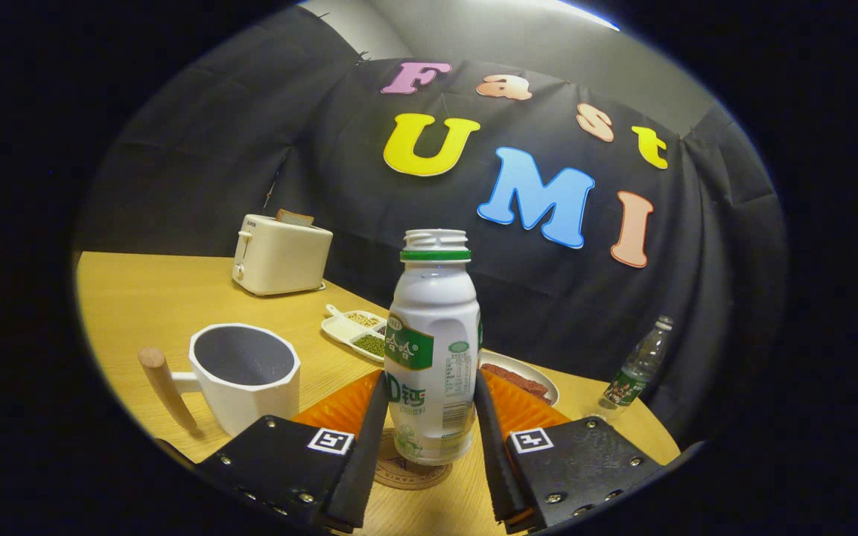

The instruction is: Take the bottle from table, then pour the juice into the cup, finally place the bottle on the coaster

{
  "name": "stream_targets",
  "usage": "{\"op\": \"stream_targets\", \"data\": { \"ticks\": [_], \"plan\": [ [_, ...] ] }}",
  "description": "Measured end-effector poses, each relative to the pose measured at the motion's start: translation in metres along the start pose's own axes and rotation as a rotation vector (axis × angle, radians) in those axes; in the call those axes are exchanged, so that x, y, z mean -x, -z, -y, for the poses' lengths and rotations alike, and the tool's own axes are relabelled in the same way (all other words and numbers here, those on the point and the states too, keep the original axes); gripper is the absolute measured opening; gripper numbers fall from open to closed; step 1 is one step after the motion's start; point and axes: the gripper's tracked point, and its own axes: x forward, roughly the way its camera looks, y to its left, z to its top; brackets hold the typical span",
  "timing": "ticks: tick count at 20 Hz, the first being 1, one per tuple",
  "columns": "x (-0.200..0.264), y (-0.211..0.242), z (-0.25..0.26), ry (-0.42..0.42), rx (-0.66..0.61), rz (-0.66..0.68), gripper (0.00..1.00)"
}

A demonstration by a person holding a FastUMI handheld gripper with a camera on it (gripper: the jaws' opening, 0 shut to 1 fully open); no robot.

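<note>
Two fingers of my hand-held gripper [433, 439] rise from the bottom of the frame and flank the bottle [433, 357], which stands upright at centre frame between them. Whether the pads press on the bottle's sides or stand a hair off them I cannot tell; the fingers lie very close on both sides. Its cap is off: the threaded neck is open above a green collar ring. The bottle's base sits on the round coaster [410, 473], whose rim shows below and to the lower left of the bottle, on the wooden counter [146, 298].

Lower left of the frame: the white cup [244, 376], octagonal, with a grey inside and a wooden handle pointing left, stands just beside the left finger and apart from the bottle. I cannot make out any liquid in it.

Behind the bottle, an orange ribbed mat [343, 406] shows on either side of it. Centre frame, beyond the cup: a white divided dish [358, 335] with small beans in its compartments. Right of the bottle: a white plate [522, 376] carrying something reddish. Upper left: a cream toaster [280, 257] with a slice of bread in its slot. Right of frame: a clear plastic water bottle [637, 368], standing near the counter's edge.
</note>
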Motion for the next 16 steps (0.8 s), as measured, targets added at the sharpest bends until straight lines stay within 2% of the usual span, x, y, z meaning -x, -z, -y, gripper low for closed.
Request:
{"op": "stream_targets", "data": {
  "ticks": [11, 16],
  "plan": [
    [-0.002, 0.018, 0.001, -0.052, -0.296, -0.031, 0.62],
    [0.001, 0.019, 0.001, -0.062, -0.304, -0.025, 0.62]
  ]
}}
